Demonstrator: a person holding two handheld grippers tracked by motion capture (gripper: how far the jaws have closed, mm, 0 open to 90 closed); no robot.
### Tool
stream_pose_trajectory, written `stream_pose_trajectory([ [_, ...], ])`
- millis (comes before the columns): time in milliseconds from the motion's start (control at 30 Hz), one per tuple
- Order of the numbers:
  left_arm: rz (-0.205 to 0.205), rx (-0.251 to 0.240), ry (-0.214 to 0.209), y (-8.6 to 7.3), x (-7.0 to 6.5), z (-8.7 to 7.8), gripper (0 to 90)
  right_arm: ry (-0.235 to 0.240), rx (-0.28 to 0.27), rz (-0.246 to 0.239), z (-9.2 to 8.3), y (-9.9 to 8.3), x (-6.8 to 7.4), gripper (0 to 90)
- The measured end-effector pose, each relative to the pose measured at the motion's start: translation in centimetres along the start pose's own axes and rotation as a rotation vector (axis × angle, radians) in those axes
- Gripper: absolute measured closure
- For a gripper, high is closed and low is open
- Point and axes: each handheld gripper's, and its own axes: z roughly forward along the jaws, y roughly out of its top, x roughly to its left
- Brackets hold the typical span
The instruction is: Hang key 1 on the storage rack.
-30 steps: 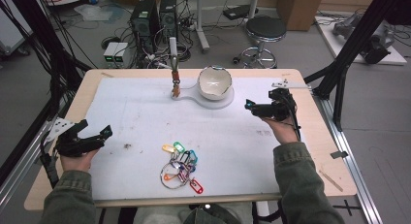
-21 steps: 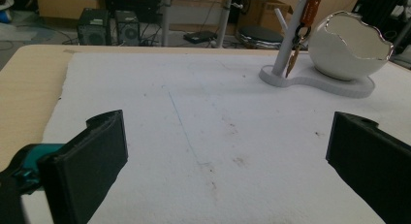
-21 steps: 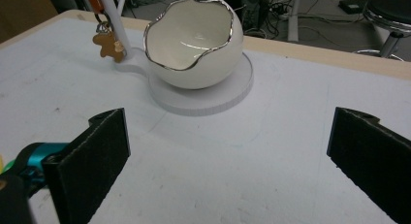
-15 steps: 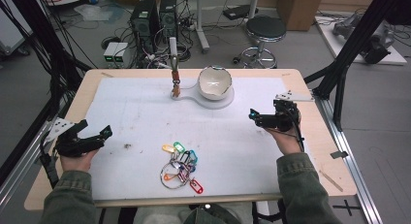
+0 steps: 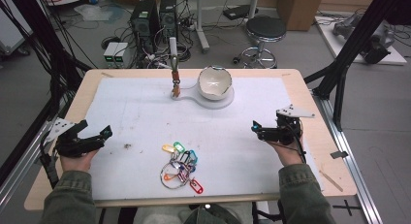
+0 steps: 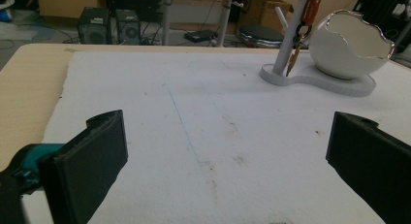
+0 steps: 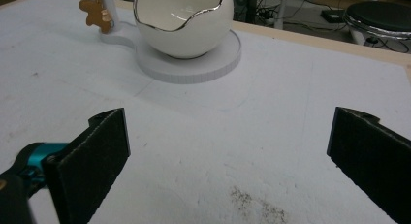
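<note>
Though one key already hangs on the stand (image 5: pixel 173 69) beside the bowl (image 5: pixel 215 81), the key bunch (image 5: pixel 180 165) lies untouched at the desk's near edge; left gripper (image 5: pixel 92 139) and right gripper (image 5: pixel 258 131) jaws gape empty, well apart from it.

Table furniture and workshop clutter around the white mat (image 5: pixel 135 112).

At twelve o'clock on the mat, a white egg-shaped bowl (image 5: pixel 215 82) with a jagged silver rim sits on a flat white base (image 5: pixel 194 94). Just beside it, toward eleven o'clock, a post (image 5: pixel 173 49) rises from the same base with a brown tag (image 5: pixel 176 81) hanging from it. A dark smudge (image 5: pixel 128 146) marks the mat at eight o'clock. A wooden stick (image 5: pixel 331 180) lies on the bare table (image 5: pixel 310 103) at four o'clock. On the floor beyond stand a stool (image 5: pixel 265 27) at one o'clock and computer towers (image 5: pixel 155 13) at eleven.
</note>
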Motion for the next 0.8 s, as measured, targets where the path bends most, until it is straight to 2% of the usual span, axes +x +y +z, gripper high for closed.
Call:
stream_pose_trajectory([
  [367,-0.008,0.007,-0.001,-0.1,0.0,0.0,1.7,-0.002,0.006,0.013,-0.4,-2.0,-0.2,0.6],
  [467,-0.007,0.018,-0.003,-0.1,0.0,0.1,1.7,0.001,0.032,0.021,-0.5,-3.0,-0.3,0.5],
  [567,-0.007,0.029,-0.004,-0.1,0.0,0.2,1.7,0.006,0.042,0.058,-0.4,-3.8,-0.6,0.6],
  [700,-0.003,0.026,-0.011,-0.1,-0.2,0.1,1.7,0.001,0.007,0.089,-0.8,-3.8,-1.0,0.5],
  [800,-0.003,0.028,-0.021,0.0,-0.3,0.1,1.7,-0.002,-0.011,0.092,-1.0,-3.8,-1.0,0.5],
])
